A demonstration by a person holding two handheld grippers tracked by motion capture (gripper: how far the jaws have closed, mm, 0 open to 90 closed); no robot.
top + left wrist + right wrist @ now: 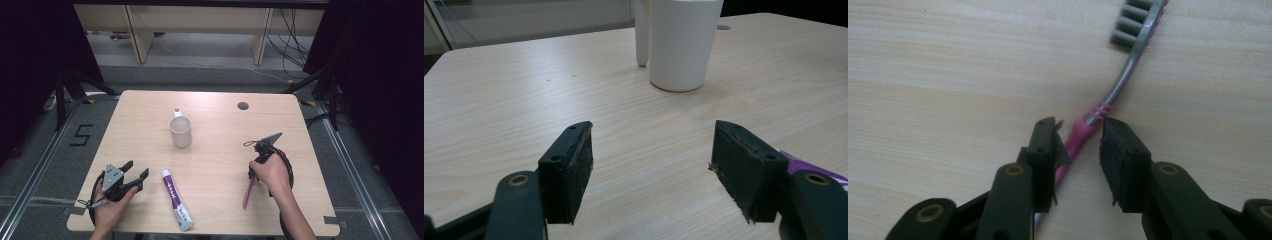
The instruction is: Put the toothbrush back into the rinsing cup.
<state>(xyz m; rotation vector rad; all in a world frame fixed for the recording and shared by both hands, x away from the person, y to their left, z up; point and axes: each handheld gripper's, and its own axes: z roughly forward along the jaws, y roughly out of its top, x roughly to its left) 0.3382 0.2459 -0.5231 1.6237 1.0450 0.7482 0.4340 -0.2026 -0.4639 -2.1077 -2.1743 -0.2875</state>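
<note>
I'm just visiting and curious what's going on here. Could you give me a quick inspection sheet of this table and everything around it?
Surface: pale wood-grain table, round hole near the far edge.
Job's things: pink and grey plastic toothbrush flat on the table, between the right claw's jaws.
Clutter: white plastic mug; white and purple toothpaste tube.
Grippers: left claw open, holding nothing; right claw open, astride the toothbrush handle.
Cables: black loops trailing from both claws; more on the floor beyond.
Surroundings: black curtains, wooden furniture legs.

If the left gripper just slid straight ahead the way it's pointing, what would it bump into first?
Most likely the white cup: it stands ahead of the open left gripper, slightly right of centre, with bare table between.
</note>
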